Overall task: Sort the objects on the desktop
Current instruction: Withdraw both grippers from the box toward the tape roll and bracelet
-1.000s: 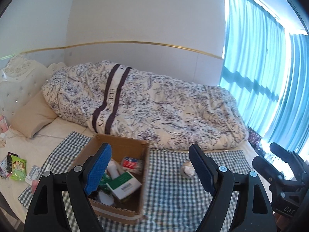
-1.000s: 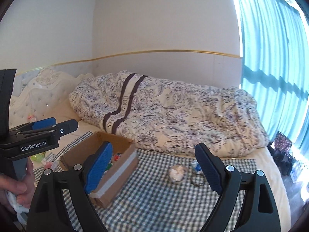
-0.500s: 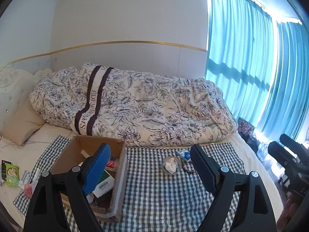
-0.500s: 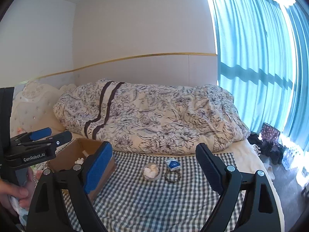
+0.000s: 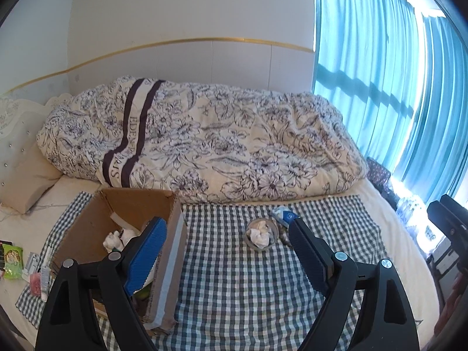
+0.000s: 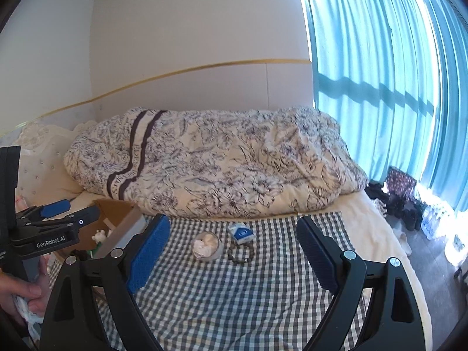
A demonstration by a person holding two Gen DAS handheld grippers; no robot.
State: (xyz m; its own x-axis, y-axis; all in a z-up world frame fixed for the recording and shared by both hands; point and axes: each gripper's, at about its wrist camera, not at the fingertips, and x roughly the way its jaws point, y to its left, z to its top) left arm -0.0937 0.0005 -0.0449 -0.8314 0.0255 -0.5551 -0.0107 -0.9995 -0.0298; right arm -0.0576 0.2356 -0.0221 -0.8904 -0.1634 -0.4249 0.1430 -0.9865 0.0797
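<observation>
1. I have the left hand-held gripper (image 5: pixel 225 251) spread wide with nothing between its blue pads; it hangs above the checked cloth (image 5: pixel 234 286) that covers the near part of the bed (image 5: pixel 377 201).
2. My right hand-held gripper (image 6: pixel 234 251) is spread just as wide and carries nothing, over the same cloth.
3. The cardboard box (image 5: pixel 172 251) stands at the cloth's left edge, top open. Inside I see a small white figure (image 5: pixel 112 239) and other items I cannot make out.
4. Three things lie near the cloth's far edge, toward its middle: a round clear dish (image 6: pixel 207 246) holding crumpled white pieces, a small blue-and-white packet (image 6: pixel 241 233) just beyond it to the right, and a dark bead bracelet (image 6: pixel 240 255) right beside the dish.
5. In the right wrist view, a hand (image 6: pixel 22 292) at the lower left grips the handle of the left unit, whose blue-tipped fingers reach over the box.
6. Off the cloth's left edge, a green packet (image 5: pixel 11 260) and a few small items lie on the sheet.
7. A flowered duvet (image 5: pixel 204 143) is heaped along the far side of the bed, and teal curtains (image 5: pixel 380 73) hang at the right.
</observation>
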